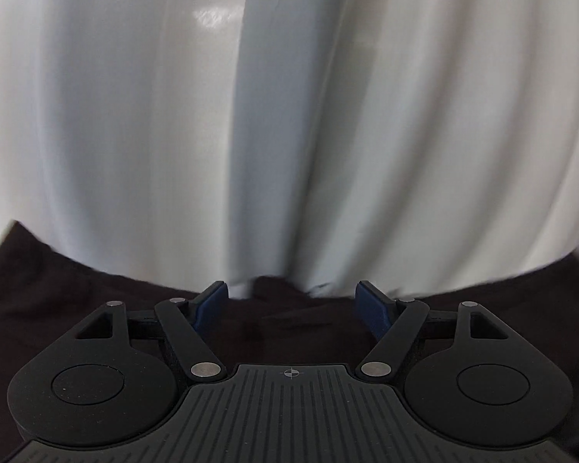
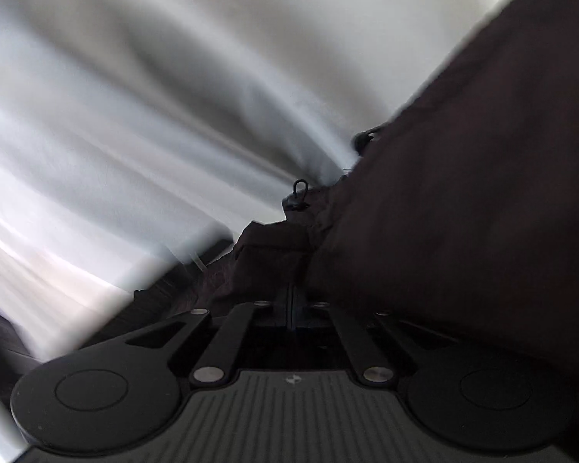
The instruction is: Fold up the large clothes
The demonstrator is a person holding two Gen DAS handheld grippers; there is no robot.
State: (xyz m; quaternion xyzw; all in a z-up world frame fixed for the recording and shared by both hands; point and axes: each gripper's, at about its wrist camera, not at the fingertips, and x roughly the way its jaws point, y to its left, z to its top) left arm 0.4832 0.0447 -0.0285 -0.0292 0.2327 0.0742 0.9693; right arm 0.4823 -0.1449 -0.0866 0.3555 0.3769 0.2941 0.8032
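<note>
Beneath both grippers, soft dark garment rumples against blurred white sheet.

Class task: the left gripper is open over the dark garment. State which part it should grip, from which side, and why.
A judgement: the left gripper should take the dark garment at its far edge, just ahead of the pads, coming from the near side. That hem lies flat against the white surface and fits between the open jaws.

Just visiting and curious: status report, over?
Left gripper open above the dark garment, holding nothing. Right gripper shut, dark garment bunched against it. Views blurred; nothing visibly in the way.
</note>
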